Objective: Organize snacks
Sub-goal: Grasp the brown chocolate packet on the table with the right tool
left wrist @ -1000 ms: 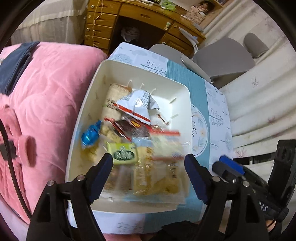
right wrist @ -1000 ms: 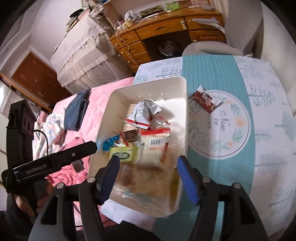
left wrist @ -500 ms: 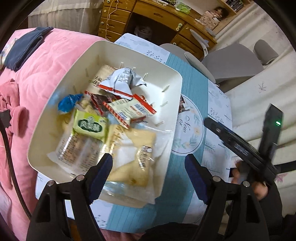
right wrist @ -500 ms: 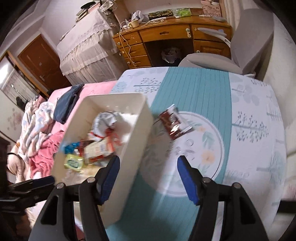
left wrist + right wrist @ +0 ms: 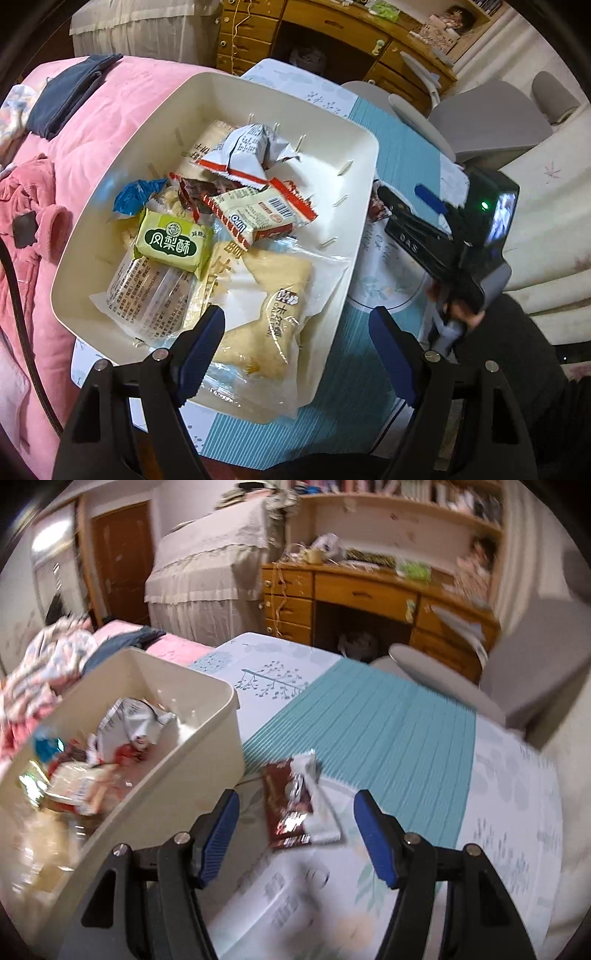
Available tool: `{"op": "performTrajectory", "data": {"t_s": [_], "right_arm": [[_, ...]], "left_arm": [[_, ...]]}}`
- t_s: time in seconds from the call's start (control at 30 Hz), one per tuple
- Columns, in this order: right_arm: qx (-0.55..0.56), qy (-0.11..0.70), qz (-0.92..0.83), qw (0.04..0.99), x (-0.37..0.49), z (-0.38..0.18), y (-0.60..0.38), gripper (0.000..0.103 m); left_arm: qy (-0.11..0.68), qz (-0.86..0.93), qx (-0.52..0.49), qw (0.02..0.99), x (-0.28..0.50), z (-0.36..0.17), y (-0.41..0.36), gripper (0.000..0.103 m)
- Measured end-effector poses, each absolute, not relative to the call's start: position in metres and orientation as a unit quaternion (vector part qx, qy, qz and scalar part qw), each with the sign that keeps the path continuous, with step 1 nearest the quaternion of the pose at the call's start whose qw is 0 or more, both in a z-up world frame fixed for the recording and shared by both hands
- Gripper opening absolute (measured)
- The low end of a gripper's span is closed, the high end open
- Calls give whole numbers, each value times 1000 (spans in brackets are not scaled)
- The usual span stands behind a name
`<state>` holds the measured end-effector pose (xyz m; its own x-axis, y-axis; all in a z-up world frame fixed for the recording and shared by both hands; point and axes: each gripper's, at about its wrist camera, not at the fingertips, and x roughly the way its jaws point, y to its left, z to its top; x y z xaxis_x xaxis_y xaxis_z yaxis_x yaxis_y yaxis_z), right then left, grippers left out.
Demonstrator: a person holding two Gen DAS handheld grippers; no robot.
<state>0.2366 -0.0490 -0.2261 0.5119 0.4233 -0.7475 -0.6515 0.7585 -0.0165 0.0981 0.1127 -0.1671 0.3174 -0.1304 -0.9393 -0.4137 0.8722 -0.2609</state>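
R wrist view is motion-blurred: bin (image 5: pixel 207 746) contents left of the R gripper (image 5: pixel 295 834) smear together, labels unreadable. Brown packet (image 5: pixel 291 805) between its fingers: print illegible. In L view, bin wall (image 5: pixel 354 236) hides most of that packet; clear bags' near ends sit behind the L gripper (image 5: pixel 295 339) finger.

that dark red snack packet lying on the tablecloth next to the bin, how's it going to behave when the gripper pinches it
The dark red snack packet looks like thin, crinkled foil, so it will probably flex rather than stay stiff. It lies flat on the tablecloth, so it may slide when nudged. It is likely light, within the open right gripper.
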Motion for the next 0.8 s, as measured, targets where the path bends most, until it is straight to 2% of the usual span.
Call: {"op": "performTrajectory", "data": {"t_s": [0.17, 0.47, 0.8], "right_arm": [[-178, 370, 329, 851, 251, -243, -35, 65], [-181, 400, 336, 833, 264, -269, -28, 63], [-170, 425, 333, 825, 269, -271, -24, 40]], "left_arm": [[588, 106, -238, 765, 98, -177, 118, 79], [589, 118, -239, 763, 97, -179, 124, 79], [580, 117, -242, 769, 90, -170, 128, 79]]}}
